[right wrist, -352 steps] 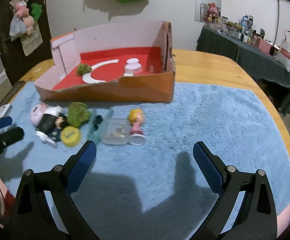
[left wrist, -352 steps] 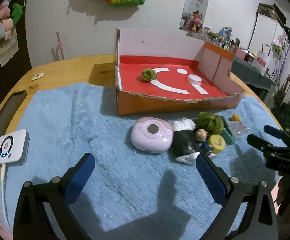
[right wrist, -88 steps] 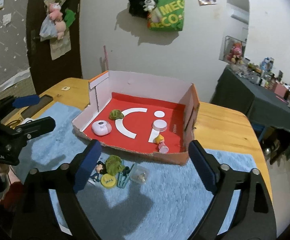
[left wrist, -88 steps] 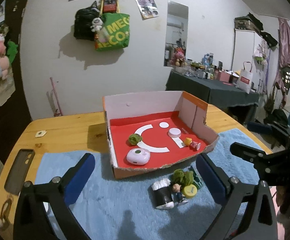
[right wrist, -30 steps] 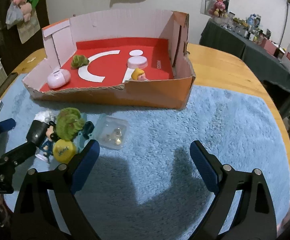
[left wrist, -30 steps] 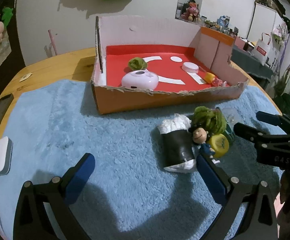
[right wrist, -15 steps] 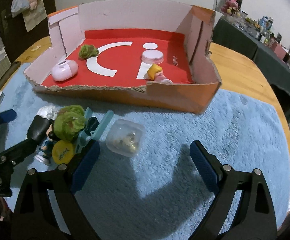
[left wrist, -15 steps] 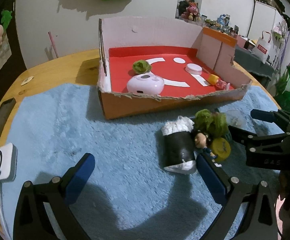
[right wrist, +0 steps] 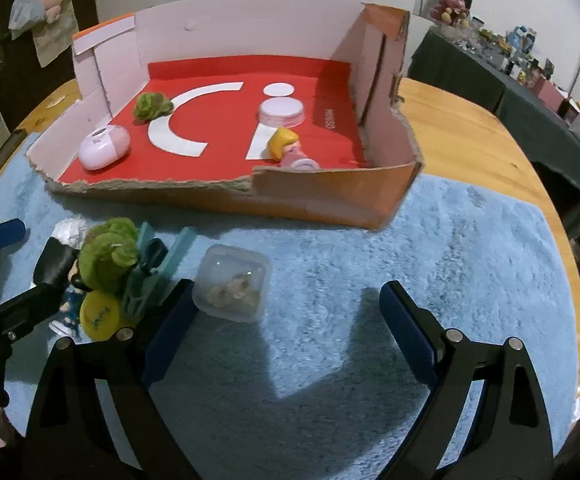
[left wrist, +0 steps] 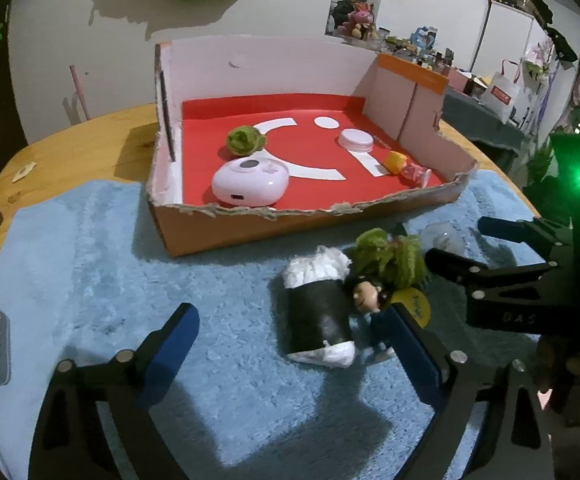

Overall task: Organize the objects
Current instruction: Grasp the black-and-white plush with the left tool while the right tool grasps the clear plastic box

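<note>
Sorting is partway done: the box (left wrist: 218, 232) on the blue mat (left wrist: 90, 264) already holds a pink case (left wrist: 250, 188), a green ball (left wrist: 245, 140), a white lid (left wrist: 355, 141) and a blonde figure (right wrist: 288, 146). The left tongs (left wrist: 293, 336), wide but just narrowing with nothing gripped, hover over a black-and-white roll (left wrist: 317, 308); they must drop lower before closing. The right tongs (right wrist: 286, 316), wide and empty, face a clear tub (right wrist: 232, 282).
</note>
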Tool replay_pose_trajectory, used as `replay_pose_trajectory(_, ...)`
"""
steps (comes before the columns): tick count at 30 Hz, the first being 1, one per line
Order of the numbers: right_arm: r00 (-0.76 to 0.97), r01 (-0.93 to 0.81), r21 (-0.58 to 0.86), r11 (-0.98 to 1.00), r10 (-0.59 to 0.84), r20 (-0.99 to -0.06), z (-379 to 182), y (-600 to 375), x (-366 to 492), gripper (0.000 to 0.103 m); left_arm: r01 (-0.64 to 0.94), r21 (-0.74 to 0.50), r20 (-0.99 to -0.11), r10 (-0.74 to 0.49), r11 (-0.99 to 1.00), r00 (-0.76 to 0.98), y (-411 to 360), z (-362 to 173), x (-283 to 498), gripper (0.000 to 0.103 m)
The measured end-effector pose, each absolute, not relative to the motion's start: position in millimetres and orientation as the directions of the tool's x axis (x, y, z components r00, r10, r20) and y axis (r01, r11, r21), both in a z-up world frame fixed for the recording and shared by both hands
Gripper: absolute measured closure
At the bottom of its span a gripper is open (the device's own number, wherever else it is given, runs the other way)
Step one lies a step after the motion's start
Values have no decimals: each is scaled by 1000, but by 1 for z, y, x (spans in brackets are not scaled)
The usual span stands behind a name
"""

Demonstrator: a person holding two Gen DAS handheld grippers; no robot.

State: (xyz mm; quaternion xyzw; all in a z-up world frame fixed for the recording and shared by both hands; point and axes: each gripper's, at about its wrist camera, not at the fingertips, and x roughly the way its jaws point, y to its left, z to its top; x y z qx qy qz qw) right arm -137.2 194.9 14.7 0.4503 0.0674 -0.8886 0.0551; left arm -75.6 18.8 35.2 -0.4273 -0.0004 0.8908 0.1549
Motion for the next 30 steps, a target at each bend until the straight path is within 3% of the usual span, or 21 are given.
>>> replay_pose_trajectory(1,-587,169,-70,-983,-43,-809,14,193,-138,11,-279,-142,-762,285,-950,-582,18,35,-76,12)
replay_pose_trajectory(3,-588,189,-67,-980,-59,-807,14,189,-138,18,-279,-136,-771,278,-951,-573,19,34,-78,27)
replay_pose_trajectory(8,-584,214,-30,-976,-103,-806,15,186,-141,37,-300,-120,-769,279,-946,-575,18,32,-76,35)
replay_pose_trajectory(10,-584,218,-22,-976,-112,-804,15,186,-141,39,-318,-119,-765,291,-941,-575,20,32,-75,42)
replay_pose_trajectory(13,-595,226,-4,-974,-135,-793,16,185,-139,57,-349,-127,-757,318,-928,-571,25,33,-74,66)
replay_pose_trajectory(15,-597,240,3,-971,-150,-788,17,184,-136,67,-360,-130,-751,329,-924,-573,28,33,-73,68)
replay_pose_trajectory(30,-663,288,39,-957,-229,-713,53,184,-107,67,-355,-132,-684,344,-926,-644,18,66,-52,68)
